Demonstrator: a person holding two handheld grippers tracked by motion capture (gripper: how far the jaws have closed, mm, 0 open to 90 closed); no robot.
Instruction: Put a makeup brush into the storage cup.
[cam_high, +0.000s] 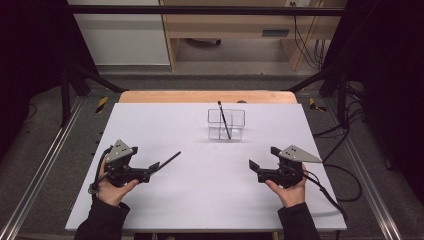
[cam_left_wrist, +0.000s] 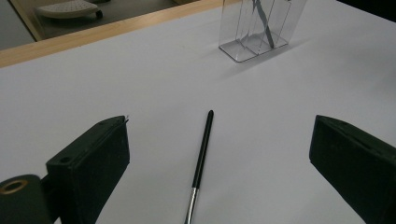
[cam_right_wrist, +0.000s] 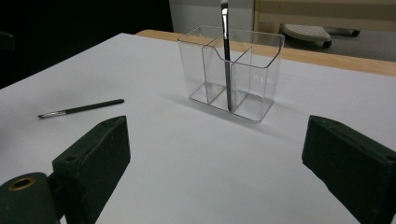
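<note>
- The left gripper (cam_high: 161, 163) rests low at the near left of the counter (cam_high: 165, 200), its jaws spread wide with nothing pinched. The loose brush (cam_left_wrist: 201, 156) lies flat on the surface between them, untouched by either pad. Judgement: the jaws straddle it in readiness for a pickup.
- In the high view, that brush runs diagonally from the left gripper toward the far right, its dark handle end pointing at the clear organizer (cam_high: 226, 125).
- The right gripper (cam_high: 257, 168) sits at the near right, well apart from the organizer, jaws spread and empty. Judgement: it stands back to leave the path to the organizer free.
- The clear organizer stands upright at the far centre of the counter. A second brush (cam_right_wrist: 226, 56) leans inside it, ferrule up, near the middle divider. Which compartment holds it cannot be told.
- Count: two brushes (one lying, one stowed), one organizer with three compartments, two grippers.
</note>
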